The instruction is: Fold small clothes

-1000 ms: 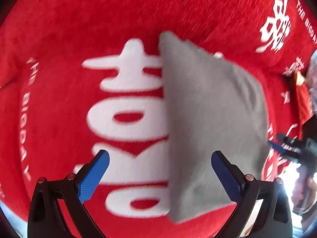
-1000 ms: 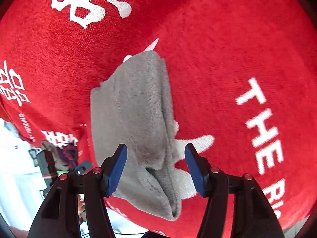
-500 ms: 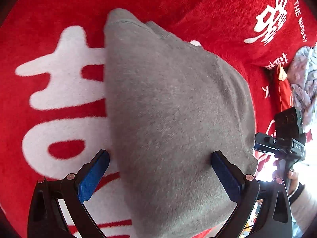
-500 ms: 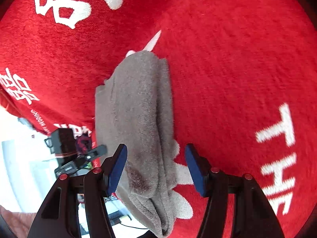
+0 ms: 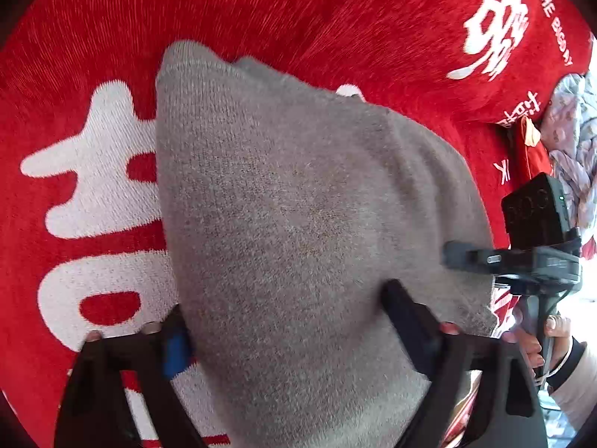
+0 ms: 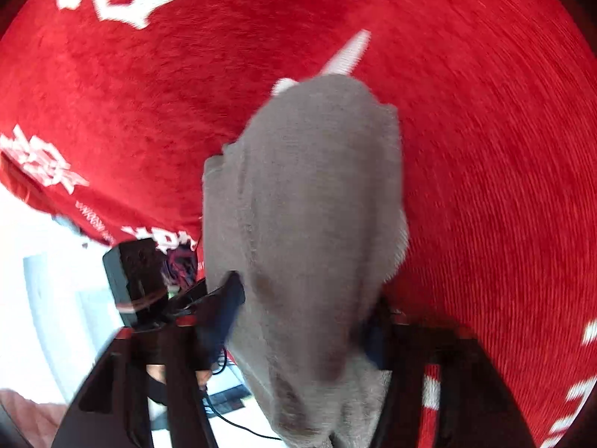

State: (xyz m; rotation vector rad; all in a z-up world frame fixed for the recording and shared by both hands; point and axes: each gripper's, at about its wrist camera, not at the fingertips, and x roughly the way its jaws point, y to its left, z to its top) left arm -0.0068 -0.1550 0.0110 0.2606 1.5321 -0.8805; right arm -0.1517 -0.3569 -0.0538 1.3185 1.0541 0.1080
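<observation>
A folded grey knit garment (image 5: 298, 224) lies on a red blanket (image 5: 298, 11) with white characters. My left gripper (image 5: 287, 324) has closed in on the garment's near end, which bulges between its fingers. The garment also shows in the right wrist view (image 6: 317, 224), where my right gripper (image 6: 302, 321) is closed on its other end. The blue pads are mostly hidden by the cloth. The right gripper's body shows at the right of the left wrist view (image 5: 530, 239).
The red blanket (image 6: 485, 149) covers the whole work surface and drops off at an edge in the right wrist view (image 6: 112, 224). A pale patterned cloth (image 5: 571, 142) lies beyond the blanket at the right. A hand (image 5: 556, 336) holds the right gripper's handle.
Both grippers moved forward onto the grey garment and their fingers closed from wide open onto its two ends. The garment now fills more of both views.
</observation>
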